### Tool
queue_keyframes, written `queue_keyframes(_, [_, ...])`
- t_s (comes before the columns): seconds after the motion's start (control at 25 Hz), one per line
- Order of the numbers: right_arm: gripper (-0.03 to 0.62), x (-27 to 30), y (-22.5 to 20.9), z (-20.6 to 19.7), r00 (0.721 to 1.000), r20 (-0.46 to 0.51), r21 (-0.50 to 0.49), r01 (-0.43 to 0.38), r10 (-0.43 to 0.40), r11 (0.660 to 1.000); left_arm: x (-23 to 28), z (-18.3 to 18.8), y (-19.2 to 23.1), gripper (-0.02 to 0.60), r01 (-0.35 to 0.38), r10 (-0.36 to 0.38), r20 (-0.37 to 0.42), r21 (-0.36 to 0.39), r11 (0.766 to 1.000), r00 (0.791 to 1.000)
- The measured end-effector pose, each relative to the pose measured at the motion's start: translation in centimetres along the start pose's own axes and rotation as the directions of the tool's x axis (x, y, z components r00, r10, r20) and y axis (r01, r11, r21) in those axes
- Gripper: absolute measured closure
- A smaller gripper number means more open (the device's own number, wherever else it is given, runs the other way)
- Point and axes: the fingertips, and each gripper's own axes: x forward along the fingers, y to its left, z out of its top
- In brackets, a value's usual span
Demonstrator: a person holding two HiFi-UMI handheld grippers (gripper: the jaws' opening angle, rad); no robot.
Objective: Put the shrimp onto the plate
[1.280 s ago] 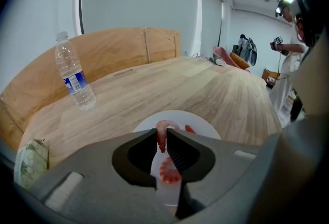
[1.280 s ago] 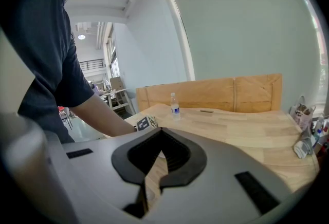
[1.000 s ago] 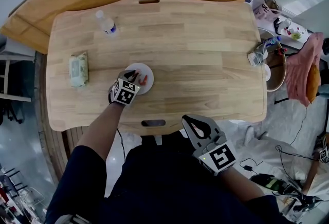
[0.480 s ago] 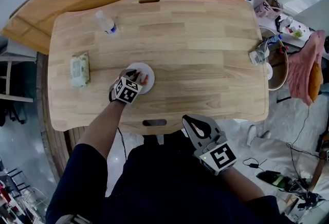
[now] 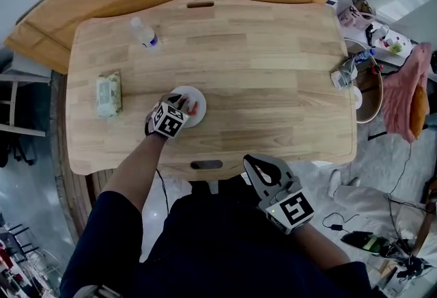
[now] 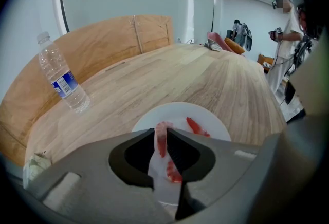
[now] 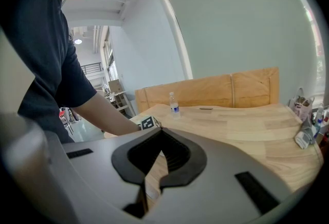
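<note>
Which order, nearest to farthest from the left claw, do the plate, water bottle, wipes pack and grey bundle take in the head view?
1. Plate, directly under the left claw, which grips a shrimp.
2. Wipes pack, to its left, and water bottle, toward the far left corner: too close to call.
3. Grey bundle, at the right edge of the table.

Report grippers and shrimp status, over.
Left gripper shut on pink-red shrimp, over round white plate. Right gripper shut, empty, off the wooden table. Second red shrimp already on plate. Nothing in the way.
</note>
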Motion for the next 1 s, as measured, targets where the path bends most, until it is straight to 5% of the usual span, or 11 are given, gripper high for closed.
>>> queue_keyframes(0.6, [0.585, 0.8, 3.0, 2.8, 0.997, 0.072, -0.055, -0.032, 0.035, 0.998, -10.5, 2.3, -1.6, 0.517, -0.005, 0.028, 0.232, -0.100, 0.995, 0.972])
queue_keyframes(1.0, [0.585, 2.0, 5.5, 4.1, 0.995, 0.096, -0.069, -0.036, 0.042, 0.997, -22.2, 7.1, -4.9, 0.526, 0.059, 0.026, 0.460, -0.169, 0.984, 0.887])
